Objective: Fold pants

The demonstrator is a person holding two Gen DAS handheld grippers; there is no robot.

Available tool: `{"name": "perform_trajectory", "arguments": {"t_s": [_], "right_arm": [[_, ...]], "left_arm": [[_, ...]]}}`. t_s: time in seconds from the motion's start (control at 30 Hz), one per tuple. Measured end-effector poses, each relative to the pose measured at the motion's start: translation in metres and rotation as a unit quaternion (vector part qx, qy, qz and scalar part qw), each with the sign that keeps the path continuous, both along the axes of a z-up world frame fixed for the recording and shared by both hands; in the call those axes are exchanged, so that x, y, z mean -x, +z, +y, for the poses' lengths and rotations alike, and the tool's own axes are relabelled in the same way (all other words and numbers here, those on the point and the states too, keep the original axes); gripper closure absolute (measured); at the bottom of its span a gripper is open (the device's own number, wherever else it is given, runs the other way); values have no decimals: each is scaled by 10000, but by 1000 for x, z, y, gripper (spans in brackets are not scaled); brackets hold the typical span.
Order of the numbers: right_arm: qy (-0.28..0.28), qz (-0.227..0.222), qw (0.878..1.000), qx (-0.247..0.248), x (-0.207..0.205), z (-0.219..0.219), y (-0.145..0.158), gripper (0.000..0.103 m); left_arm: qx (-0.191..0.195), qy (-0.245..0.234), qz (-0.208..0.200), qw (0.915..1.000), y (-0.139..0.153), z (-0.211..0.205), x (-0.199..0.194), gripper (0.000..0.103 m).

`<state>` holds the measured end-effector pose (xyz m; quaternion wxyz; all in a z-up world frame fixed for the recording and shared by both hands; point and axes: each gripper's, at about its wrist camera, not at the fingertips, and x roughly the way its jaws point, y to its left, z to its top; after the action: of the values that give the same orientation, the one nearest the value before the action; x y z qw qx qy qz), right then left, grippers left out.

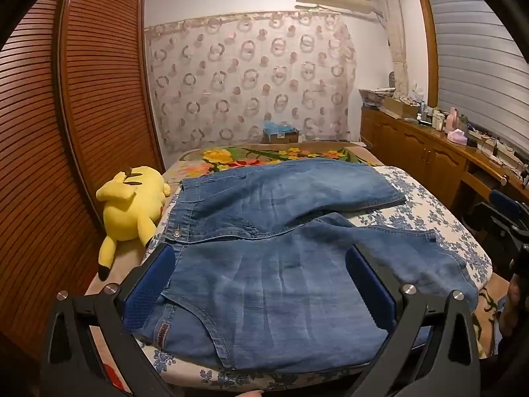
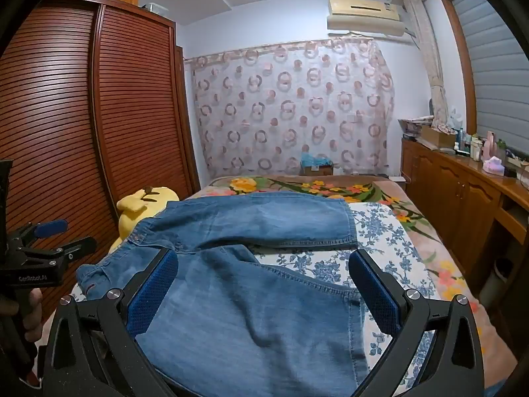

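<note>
Denim: the pants are lying spread on the bed, waistband at the left by the yellow plush toy, both legs running to the right.
Far leg: it is lying flat, its hem reaching the blue-flowered sheet.
Near leg: it is lying askew toward the near right, with soft creases near the crotch.
Left gripper: its jaws are standing spread wide over the near waistband and hip, pinching nothing; whether the pads are resting on the cloth cannot be told.
Right gripper: its jaws are standing spread wide over the near leg close to its hem, holding nothing.
Step in hand: judged as the approach to the first grasp, with no fold yet made.
Doing it well: each gripper is best taking the near edge, one at the waistband and one at the hem, pinching the full leg, both layers, so nothing is sagging.
Doing it well, continued: both hands are best lifting together and laying the near leg over the far one, seams and hems lining up.
Risk: the plush toy is lying just beside the waistband and may be getting nudged.
Containers: a cardboard box is standing beyond the far end of the bed, holding something blue; another open box is standing on the cabinet at the right, its contents too small to tell.
</note>
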<state>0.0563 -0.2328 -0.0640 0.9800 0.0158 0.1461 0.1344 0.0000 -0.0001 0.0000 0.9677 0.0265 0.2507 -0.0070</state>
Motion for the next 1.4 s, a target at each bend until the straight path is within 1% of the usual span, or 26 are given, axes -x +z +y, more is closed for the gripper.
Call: {"name": "perform_trajectory", "arguments": {"t_s": [0.53,0.73,0.8,1.4], "right_arm": [[-5,1,10000,-26,1,0,1,0],[-20,11,10000,-29,2,0,1,0],[-14,11,10000,-34,2,0,0,0],[-23,13,10000,-54,0,-1,0,0]], "left_arm": [[40,31,-17,10000,0,2,0,0],[39,29,-12,10000,0,8,-4,0],[48,30,-14,10000,2,11,1,0],[40,44,-25,10000,2,10,2,0]]}}
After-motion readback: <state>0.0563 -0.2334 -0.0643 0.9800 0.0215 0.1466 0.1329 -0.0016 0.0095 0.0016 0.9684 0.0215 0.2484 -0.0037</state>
